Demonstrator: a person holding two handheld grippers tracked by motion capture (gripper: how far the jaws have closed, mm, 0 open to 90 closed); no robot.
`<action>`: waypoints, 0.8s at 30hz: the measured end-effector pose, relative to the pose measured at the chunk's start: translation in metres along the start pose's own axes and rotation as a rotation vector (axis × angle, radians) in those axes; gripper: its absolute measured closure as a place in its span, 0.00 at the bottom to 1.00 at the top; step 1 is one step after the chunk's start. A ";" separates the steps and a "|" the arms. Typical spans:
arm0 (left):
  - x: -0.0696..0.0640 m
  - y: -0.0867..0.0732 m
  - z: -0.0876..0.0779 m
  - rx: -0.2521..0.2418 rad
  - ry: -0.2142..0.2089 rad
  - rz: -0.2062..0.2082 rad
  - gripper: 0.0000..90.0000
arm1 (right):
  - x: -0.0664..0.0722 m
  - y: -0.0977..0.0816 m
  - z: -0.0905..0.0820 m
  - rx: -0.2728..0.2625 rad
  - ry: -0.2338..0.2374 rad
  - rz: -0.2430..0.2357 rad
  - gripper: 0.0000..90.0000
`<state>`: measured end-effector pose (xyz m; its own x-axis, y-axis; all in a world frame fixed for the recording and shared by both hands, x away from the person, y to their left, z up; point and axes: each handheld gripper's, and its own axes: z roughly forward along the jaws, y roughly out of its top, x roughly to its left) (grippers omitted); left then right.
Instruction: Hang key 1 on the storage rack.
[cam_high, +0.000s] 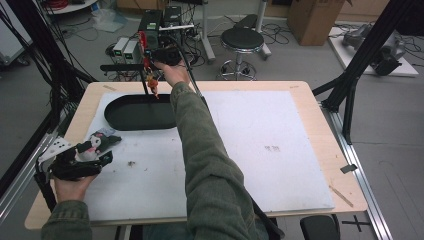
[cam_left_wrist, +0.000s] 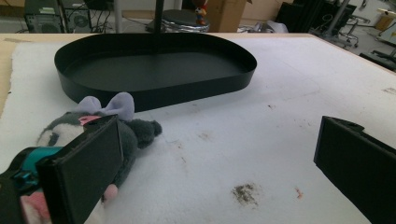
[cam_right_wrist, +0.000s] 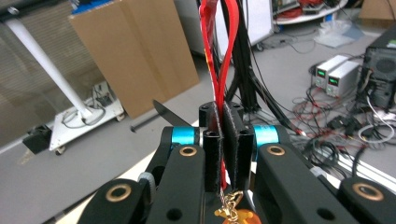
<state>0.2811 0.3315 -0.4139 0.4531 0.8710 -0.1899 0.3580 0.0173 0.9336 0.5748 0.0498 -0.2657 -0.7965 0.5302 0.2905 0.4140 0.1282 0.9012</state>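
— So, what are the right gripper's (cam_right_wrist: 223, 140) jaws doing?
— Clenched on a red strap (cam_right_wrist: 219, 56); a small orange charm (cam_high: 153, 88) dangles from it on a gold clasp, over the far rim of the black oval tray (cam_high: 117, 120).
— And the left gripper (cam_left_wrist: 210, 172)?
— Jaws spread wide, gripping nothing. It rests near the table's (cam_high: 310, 100) left edge, one jaw just beside a grey plush toy with a lilac bow (cam_left_wrist: 107, 126) lying on the white mat (cam_high: 250, 150), near the tray's front wall.
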 end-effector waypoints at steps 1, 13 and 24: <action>0.000 0.000 0.000 0.000 0.000 0.001 0.02 | -0.001 -0.001 0.001 0.016 -0.013 -0.006 0.96; 0.000 0.000 -0.002 0.001 0.008 0.009 0.02 | 0.001 -0.001 -0.025 0.071 -0.075 -0.010 0.00; -0.001 0.000 -0.003 0.002 0.022 0.016 0.02 | 0.005 -0.011 -0.059 0.168 -0.043 -0.111 0.00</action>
<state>0.2784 0.3321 -0.4128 0.4404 0.8819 -0.1684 0.3527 0.0025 0.9357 0.5400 0.0015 -0.2553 -0.8234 0.5397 0.1754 0.3955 0.3240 0.8594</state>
